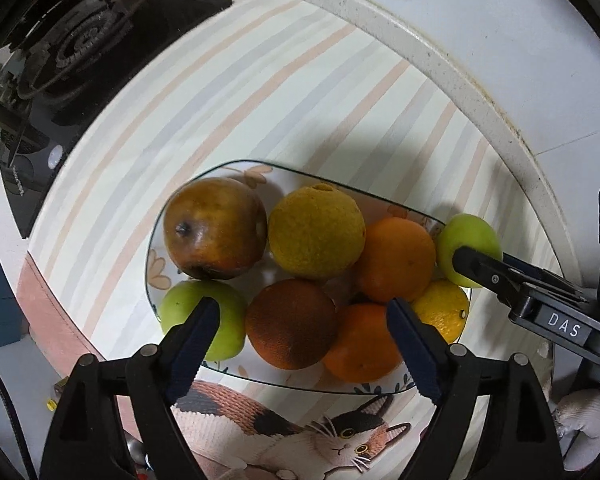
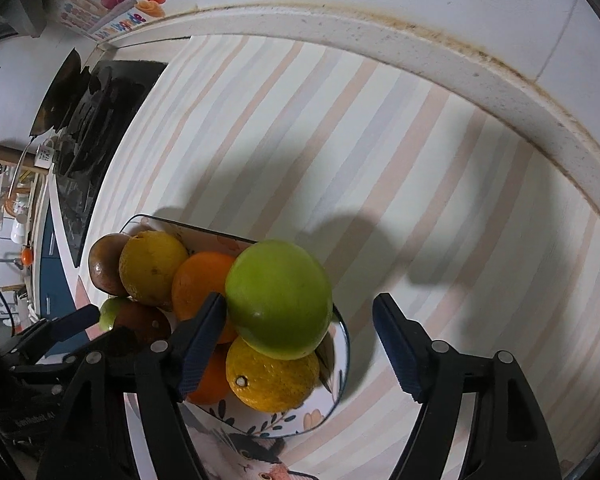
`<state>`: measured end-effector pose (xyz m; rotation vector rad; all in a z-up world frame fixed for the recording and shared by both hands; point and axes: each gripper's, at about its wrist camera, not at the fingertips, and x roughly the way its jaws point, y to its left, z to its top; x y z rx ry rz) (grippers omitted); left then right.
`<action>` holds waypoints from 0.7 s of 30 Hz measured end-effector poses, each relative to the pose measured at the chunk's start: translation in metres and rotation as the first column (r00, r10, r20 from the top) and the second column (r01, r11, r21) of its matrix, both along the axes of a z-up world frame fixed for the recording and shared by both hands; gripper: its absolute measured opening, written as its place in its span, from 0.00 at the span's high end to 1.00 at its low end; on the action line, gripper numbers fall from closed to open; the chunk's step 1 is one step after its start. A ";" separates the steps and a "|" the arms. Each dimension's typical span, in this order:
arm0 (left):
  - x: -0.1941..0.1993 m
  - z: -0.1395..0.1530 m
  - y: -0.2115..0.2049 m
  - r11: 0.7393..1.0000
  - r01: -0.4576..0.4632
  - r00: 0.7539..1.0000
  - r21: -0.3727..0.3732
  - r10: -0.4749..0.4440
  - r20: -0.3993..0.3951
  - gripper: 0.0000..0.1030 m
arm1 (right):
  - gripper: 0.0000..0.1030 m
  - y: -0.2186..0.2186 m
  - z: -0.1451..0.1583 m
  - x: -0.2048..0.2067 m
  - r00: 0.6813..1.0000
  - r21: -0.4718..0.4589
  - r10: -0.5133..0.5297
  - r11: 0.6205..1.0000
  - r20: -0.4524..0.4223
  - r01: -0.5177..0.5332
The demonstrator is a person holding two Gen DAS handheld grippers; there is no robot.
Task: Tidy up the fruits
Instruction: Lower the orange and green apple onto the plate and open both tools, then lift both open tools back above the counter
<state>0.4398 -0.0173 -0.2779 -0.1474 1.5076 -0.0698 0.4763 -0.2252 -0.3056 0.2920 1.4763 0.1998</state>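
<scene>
A flowered plate [image 1: 236, 172] on the striped mat holds several fruits: a brown apple [image 1: 214, 228], a yellow citrus [image 1: 316, 232], oranges [image 1: 396, 258], a dark brown fruit [image 1: 290, 324], a lemon [image 1: 442, 314] and a green apple [image 1: 224, 320]. My left gripper [image 1: 302, 328] is open just above the plate's near side, empty. A second green apple [image 2: 278, 300] rests on the pile at the plate's right edge [image 2: 346, 344]. My right gripper [image 2: 300, 332] is open around it, with the left finger near it and the right finger apart. This apple also shows in the left wrist view [image 1: 470, 246].
A black gas stove [image 1: 72, 52] lies at the far left. A white raised counter rim [image 1: 440, 64] and wall run behind the striped mat [image 1: 260, 92]. A cat picture [image 1: 340, 436] is on the mat's near edge. Mugs and utensils [image 2: 16, 200] are far left.
</scene>
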 end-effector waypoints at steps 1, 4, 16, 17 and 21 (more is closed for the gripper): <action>-0.002 0.003 0.002 1.000 -0.003 1.000 0.006 0.003 0.009 0.17 | 0.14 0.000 0.004 -0.004 1.000 -0.005 0.001 1.000 0.011 -0.001; -0.010 0.015 0.006 0.999 -0.009 0.999 0.038 0.007 0.054 0.17 | 0.10 0.004 0.014 -0.018 0.999 -0.052 0.023 0.998 0.034 -0.021; -0.077 0.055 0.022 0.991 -0.024 0.980 0.133 -0.003 0.201 0.17 | 0.09 0.027 0.073 -0.118 0.982 -0.195 0.036 0.981 0.185 0.000; -0.085 0.059 0.024 0.990 -0.022 0.977 0.138 -0.008 0.214 0.17 | 0.09 0.028 0.078 -0.123 0.981 -0.198 0.031 0.980 0.194 0.008; -0.111 0.077 0.029 0.987 -0.030 0.962 0.160 -0.016 0.272 0.17 | 0.09 0.035 0.103 -0.152 0.972 -0.205 0.015 0.978 0.233 0.035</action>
